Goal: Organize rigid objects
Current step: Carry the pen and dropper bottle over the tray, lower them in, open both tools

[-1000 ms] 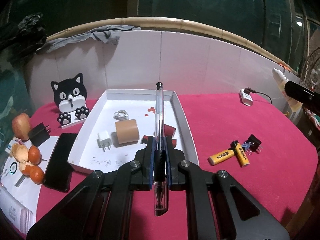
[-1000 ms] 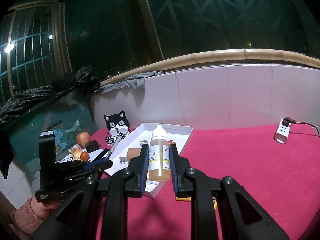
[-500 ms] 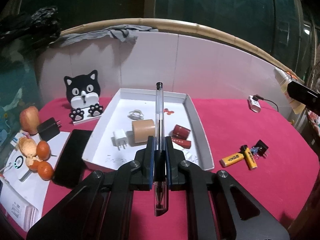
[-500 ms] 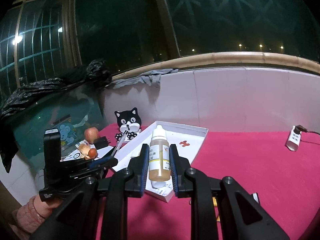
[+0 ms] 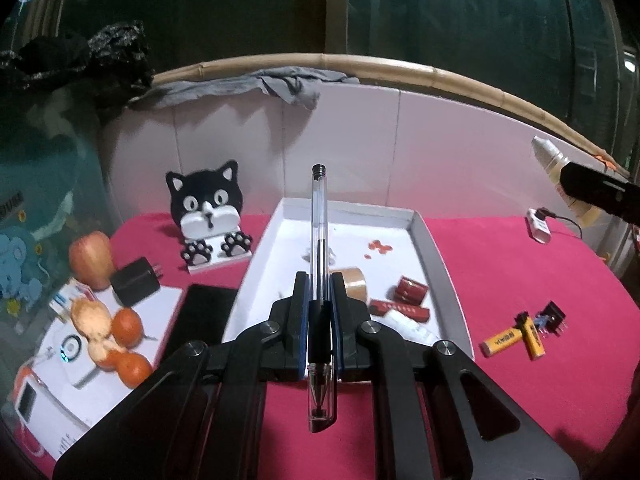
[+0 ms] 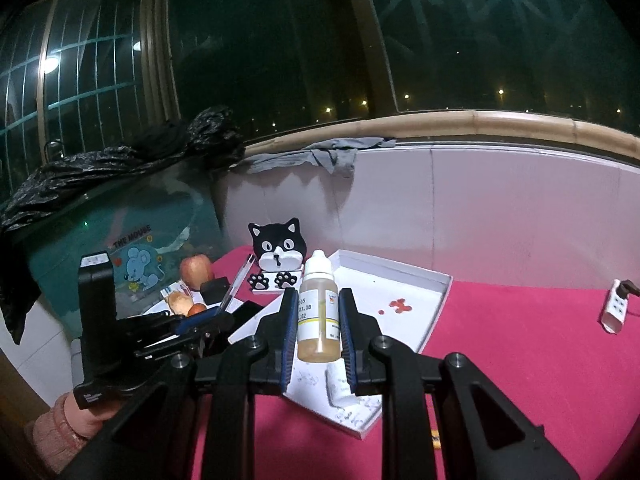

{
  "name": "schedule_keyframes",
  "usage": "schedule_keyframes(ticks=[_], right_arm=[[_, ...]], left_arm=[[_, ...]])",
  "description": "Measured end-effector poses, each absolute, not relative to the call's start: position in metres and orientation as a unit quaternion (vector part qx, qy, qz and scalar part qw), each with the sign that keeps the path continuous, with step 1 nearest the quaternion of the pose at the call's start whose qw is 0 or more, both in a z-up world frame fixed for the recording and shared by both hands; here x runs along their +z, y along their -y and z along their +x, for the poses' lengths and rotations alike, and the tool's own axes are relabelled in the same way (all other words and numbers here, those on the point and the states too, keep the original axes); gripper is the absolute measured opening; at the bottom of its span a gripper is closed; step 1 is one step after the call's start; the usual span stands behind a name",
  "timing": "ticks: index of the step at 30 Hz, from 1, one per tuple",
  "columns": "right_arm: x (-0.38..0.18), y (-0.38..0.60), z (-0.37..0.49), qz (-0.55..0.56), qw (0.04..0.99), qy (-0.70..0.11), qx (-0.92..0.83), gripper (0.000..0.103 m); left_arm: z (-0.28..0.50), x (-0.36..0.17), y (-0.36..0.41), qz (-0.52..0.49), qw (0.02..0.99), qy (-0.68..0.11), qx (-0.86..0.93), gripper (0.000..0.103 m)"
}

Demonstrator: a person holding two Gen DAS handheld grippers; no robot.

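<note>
My left gripper point(image 5: 320, 294) is shut on a clear ballpoint pen point(image 5: 319, 236), which stands upright between the pads above the near end of the white tray point(image 5: 438, 258). A tape roll point(image 5: 355, 283), red boxes point(image 5: 412, 290) and a white tube point(image 5: 412, 330) lie in the tray. My right gripper point(image 6: 318, 308) is shut on a dropper bottle point(image 6: 318, 320) of yellowish liquid, held upright over the tray's point(image 6: 440, 294) near corner. The right wrist view shows the left gripper point(image 6: 216, 317) with the pen point(image 6: 240, 280) at the left. The bottle point(image 5: 550, 160) shows at the left wrist view's right edge.
Two yellow lighters point(image 5: 516, 338) and a black clip point(image 5: 554, 316) lie on the red cloth right of the tray. Left of it are a cat phone stand point(image 5: 208, 216), a black phone point(image 5: 204, 320), a charger point(image 5: 134, 280), an apple point(image 5: 90, 258) and oranges point(image 5: 128, 344). A power strip point(image 6: 616, 306) lies far right.
Both hands have shifted and risen a little with their loads, so the tray and the table things sit further right in both views. Both grips are unchanged.
</note>
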State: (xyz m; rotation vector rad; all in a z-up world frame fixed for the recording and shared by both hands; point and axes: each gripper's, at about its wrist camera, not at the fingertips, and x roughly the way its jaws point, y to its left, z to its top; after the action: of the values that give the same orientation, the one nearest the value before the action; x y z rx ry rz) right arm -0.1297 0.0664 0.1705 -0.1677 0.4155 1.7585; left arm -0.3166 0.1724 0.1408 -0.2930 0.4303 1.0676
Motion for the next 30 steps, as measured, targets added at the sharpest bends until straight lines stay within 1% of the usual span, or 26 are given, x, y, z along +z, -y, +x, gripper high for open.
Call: schedule_keyframes(ticks=[6, 10, 14, 22, 30], right_arm=[[0.174, -0.086, -0.139, -0.074, 0.613, -0.180, 0.766, 0.019], [0.169, -0.107, -0.144, -0.088, 0.624, -0.185, 0.754, 0.019], [0.162, -0.131, -0.145, -0.097, 0.635, -0.199, 0.740, 0.019], [0.139, -0.178, -0.142, -0.116, 0.667, -0.223, 0.701, 0.019], [0.116, -0.203, -0.140, -0.130, 0.672, -0.246, 0.686, 0.019]], left_arm=[[-0.316, 0.153, -0.193, -0.132, 0.827, -0.198, 0.509, 0.009], [-0.315, 0.155, -0.220, -0.160, 0.827, -0.196, 0.501, 0.009], [-0.304, 0.151, -0.251, -0.173, 0.816, -0.211, 0.509, 0.009], [-0.271, 0.125, -0.301, -0.178, 0.788, -0.260, 0.529, 0.009], [-0.245, 0.090, -0.324, -0.171, 0.769, -0.310, 0.532, 0.009]])
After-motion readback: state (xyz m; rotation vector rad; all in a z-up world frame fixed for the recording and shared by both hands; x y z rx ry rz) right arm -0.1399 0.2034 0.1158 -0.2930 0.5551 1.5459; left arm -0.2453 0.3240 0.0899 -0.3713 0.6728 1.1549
